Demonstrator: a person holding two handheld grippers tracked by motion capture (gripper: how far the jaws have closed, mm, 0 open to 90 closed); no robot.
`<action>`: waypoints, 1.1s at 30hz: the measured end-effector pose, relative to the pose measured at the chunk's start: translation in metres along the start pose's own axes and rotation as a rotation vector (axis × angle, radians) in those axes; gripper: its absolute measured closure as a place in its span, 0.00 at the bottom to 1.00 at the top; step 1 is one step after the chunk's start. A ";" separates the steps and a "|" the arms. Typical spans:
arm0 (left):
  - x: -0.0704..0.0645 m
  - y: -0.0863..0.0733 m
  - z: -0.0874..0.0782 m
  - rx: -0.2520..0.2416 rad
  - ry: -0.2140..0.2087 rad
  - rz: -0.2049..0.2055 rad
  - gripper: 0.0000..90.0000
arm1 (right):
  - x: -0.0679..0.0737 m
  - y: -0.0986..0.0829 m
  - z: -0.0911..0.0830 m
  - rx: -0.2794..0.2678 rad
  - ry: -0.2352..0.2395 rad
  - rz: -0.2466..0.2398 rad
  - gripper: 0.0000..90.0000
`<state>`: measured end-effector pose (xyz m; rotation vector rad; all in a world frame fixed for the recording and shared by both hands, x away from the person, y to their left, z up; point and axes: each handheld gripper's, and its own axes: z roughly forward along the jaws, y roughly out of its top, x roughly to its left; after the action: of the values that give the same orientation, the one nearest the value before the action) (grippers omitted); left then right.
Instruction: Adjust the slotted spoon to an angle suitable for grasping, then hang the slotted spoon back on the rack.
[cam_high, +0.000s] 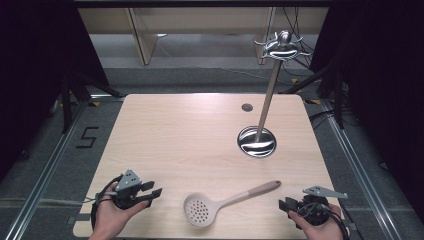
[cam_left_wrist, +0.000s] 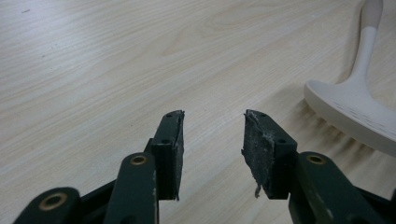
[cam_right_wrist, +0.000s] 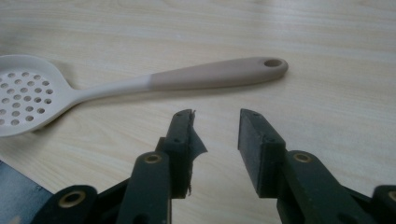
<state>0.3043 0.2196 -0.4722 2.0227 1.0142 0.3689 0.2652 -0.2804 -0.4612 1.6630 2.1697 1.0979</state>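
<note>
A cream-white plastic skimmer spoon w/ a perforated round bowl and a beige-pink handle (cam_high: 227, 200) lies flat on the light wood-grain tabletop (cam_high: 190, 130) near the front edge, between the two hands; bowl faces up toward the person's left, handle runs diagonally back and to the right, hang-hole at its far tip. That layout looks deliberate: handle end sits closest to the right tongs (cam_high: 286, 205), so a grip on the beige part is the easy approach. The right tongs rest low at the front right corner, jaws released w/ a clear gap and nothing between them; in the right gripper view the handle (cam_right_wrist: 219, 74) lies crosswise just ahead of the pads, near but not touching. The left tongs (cam_high: 153, 191) sit at the front left, also released and empty, aimed across the tabletop toward the bowl (cam_left_wrist: 355, 107), which shows off to one side in the left gripper view, apart from the jaws. Further back on the right stands a shiny chrome utensil stand w/ a round base, a tall post and curled hooks at top (cam_high: 265, 107), hooks bare — prob. where the spoon's hole is meant to hang, hence the upright post well apart from the spoon. Both hands look parked in a start pose, nothing grasped yet.
</note>
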 end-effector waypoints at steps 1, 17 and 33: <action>0.000 0.000 0.000 0.000 0.000 0.000 0.63 | 0.000 0.000 0.000 0.000 0.000 0.000 0.72; 0.005 -0.010 -0.008 0.016 0.007 -0.008 0.60 | 0.007 0.027 0.015 0.050 -0.081 0.128 0.47; 0.004 -0.003 -0.002 -0.016 -0.012 -0.008 0.59 | -0.002 0.074 0.062 0.237 -0.250 0.320 0.34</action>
<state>0.3041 0.2250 -0.4740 2.0032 1.0086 0.3587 0.3567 -0.2481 -0.4573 2.1777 1.9824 0.6663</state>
